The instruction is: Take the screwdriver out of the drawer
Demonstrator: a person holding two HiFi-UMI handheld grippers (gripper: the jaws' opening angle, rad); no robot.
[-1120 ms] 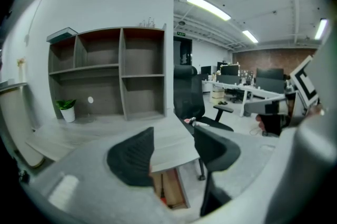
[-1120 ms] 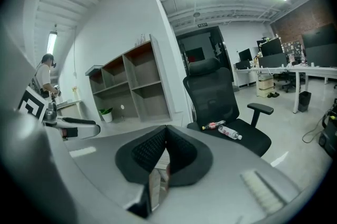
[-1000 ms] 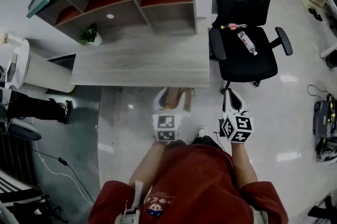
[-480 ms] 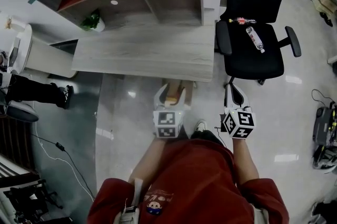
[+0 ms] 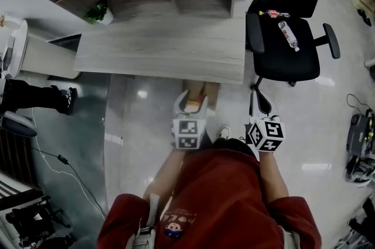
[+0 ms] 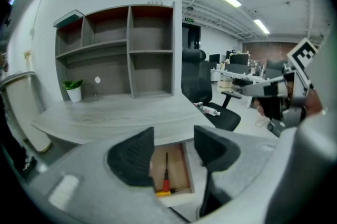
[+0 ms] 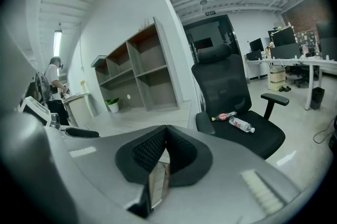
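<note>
Left gripper [image 6: 174, 136] jaws wide apart, empty; screwdriver [image 6: 166, 171] lies in open drawer [image 6: 179, 165] beyond them, framed between the tips. Right gripper [image 7: 166, 132] jaws pressed together, empty.

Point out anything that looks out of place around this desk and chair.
A clear bottle and a smaller bottle lie on their sides on the seat of the office chair, an odd place for them. The drawer under the desk stands open with the screwdriver in it, as the task expects. Nothing looks spilled or broken.

Matt wood-grain desk [image 5: 158, 57], glossy floor [image 5: 140, 119], bare wooden drawer [image 6: 176, 167]
</note>
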